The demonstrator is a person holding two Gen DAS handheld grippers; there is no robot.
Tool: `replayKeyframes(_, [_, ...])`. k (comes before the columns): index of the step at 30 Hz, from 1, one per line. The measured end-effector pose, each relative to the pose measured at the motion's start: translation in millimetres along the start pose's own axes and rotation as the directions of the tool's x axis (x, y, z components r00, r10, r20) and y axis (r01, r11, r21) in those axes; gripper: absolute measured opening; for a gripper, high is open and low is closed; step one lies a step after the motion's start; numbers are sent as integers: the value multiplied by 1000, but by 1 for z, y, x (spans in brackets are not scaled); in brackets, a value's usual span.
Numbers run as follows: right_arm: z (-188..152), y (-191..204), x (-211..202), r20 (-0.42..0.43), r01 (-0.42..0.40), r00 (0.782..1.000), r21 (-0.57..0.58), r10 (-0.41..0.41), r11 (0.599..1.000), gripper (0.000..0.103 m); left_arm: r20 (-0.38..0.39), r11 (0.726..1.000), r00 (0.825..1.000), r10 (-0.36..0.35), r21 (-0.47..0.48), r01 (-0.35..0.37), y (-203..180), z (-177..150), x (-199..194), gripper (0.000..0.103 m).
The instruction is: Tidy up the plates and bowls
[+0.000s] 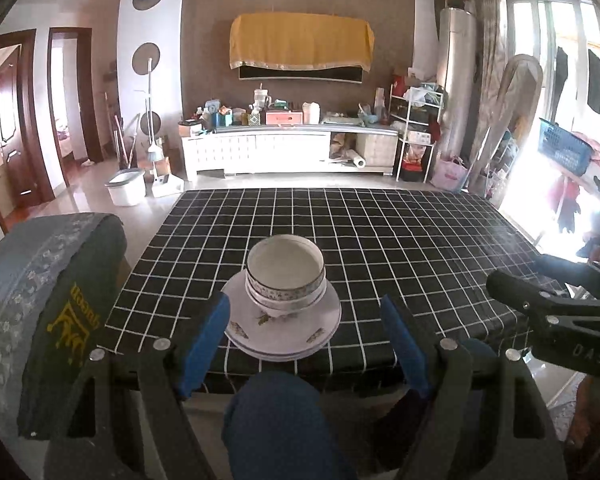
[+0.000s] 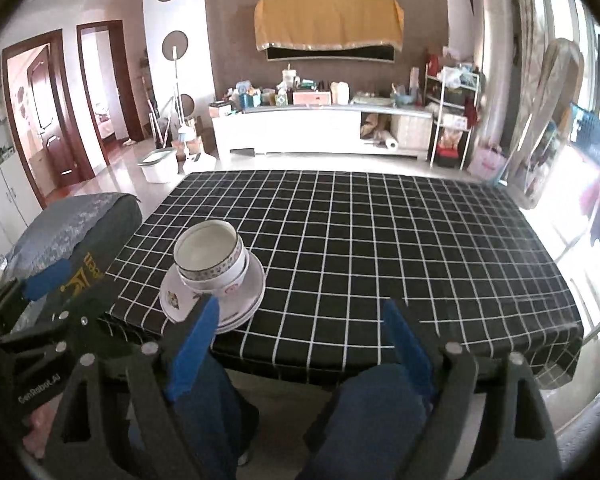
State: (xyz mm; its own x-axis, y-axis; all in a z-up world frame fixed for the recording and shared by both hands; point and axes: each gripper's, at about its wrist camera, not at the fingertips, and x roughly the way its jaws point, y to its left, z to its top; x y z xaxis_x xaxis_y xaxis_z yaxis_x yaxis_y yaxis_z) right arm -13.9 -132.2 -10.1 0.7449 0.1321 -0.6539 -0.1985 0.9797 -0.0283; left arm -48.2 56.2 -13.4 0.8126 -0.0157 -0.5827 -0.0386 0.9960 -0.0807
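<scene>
2 bowls point(image 1: 286, 276) nested on 2 plates point(image 1: 284, 332) near table point(image 1: 420, 248) near edge, toward left corner. Left gripper point(image 1: 306, 344), right gripper point(image 2: 300, 340): jaws apart, empty.

A lived-in home living room: a cloth-draped television point(image 1: 300, 54) hangs above a cluttered low cabinet point(image 1: 288, 148), with wooden doors point(image 1: 10, 120), a mop bucket point(image 1: 126, 187) and a checked-cloth desk point(image 1: 380, 232).

Tablecloth point(image 2: 380, 240) bare right of dish stack point(image 2: 216, 276), cushion point(image 2: 80, 232) leftward
</scene>
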Motion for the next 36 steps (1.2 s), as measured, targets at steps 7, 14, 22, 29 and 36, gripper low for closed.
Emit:
replayKeyframes(7, [-19, -1, -12, 45, 11, 999, -12, -11, 1000, 103, 48, 999, 999, 3, 33, -5, -3, -9, -6, 90])
replayKeyframes(14, [-26, 0, -14, 55, 17, 998, -20, -16, 1000, 103, 88, 996, 996, 32, 79, -39, -10, -14, -7, 103])
replayKeyframes(22, [-27, -2, -11, 44, 9, 999, -9, -9, 1000, 103, 70, 996, 997, 41, 71, -46, -8, -17, -1, 103])
replayKeyframes(29, [-30, -2, -10, 39, 2, 999, -3, -2, 1000, 103, 61, 996, 997, 44, 74, -49, -10, -18, 0, 103])
replayKeyframes(36, [-30, -2, -9, 39, -2, 999, -3, 2, 1000, 103, 57, 996, 997, 48, 74, -53, -11, -18, 0, 103])
